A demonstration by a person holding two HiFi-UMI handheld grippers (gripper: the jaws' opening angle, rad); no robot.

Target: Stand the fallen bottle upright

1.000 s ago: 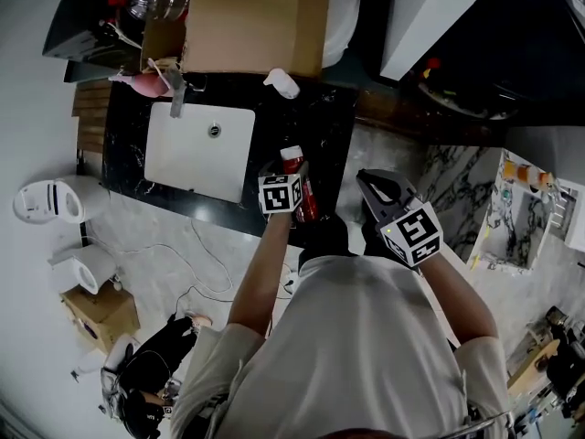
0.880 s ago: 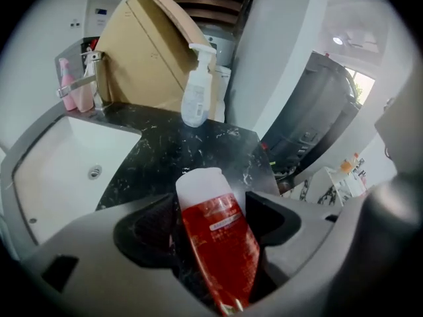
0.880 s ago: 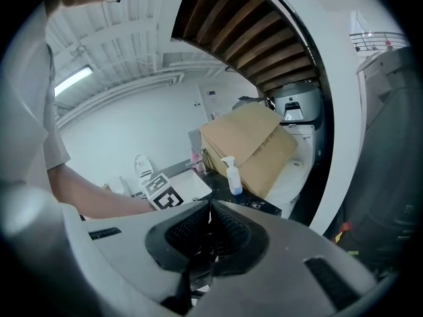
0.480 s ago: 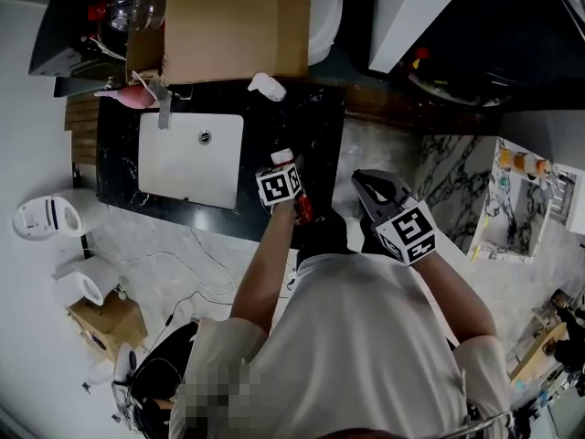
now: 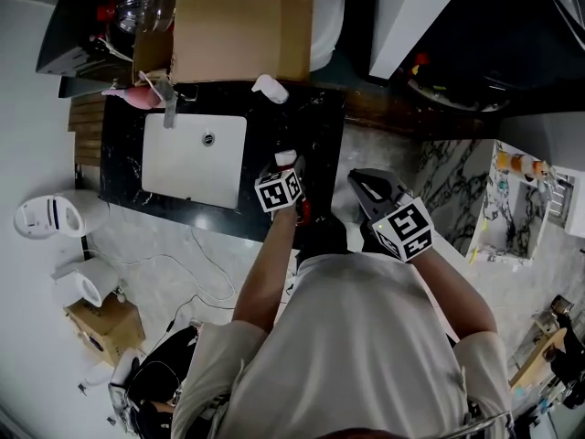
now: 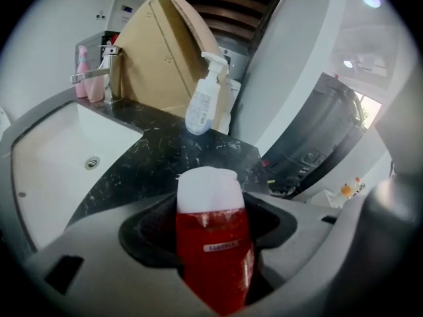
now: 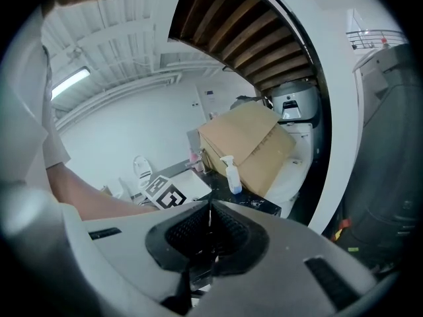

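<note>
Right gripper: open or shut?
Shut. The right gripper has its fingers pressed together in the right gripper view, with nothing between them.

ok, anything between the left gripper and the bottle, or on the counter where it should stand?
Nothing visible. The bottle sits between the jaws of the left gripper, which are closing. The black counter around it is bare; the spray bottle stands farther back, by the cardboard box.

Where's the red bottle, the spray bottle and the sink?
red bottle [image 6: 215,256], left gripper view, on its red body.
spray bottle [image 6: 199,112], left gripper view, on its clear body.
sink [image 5: 183,172], head view, on the bare basin floor.
</note>
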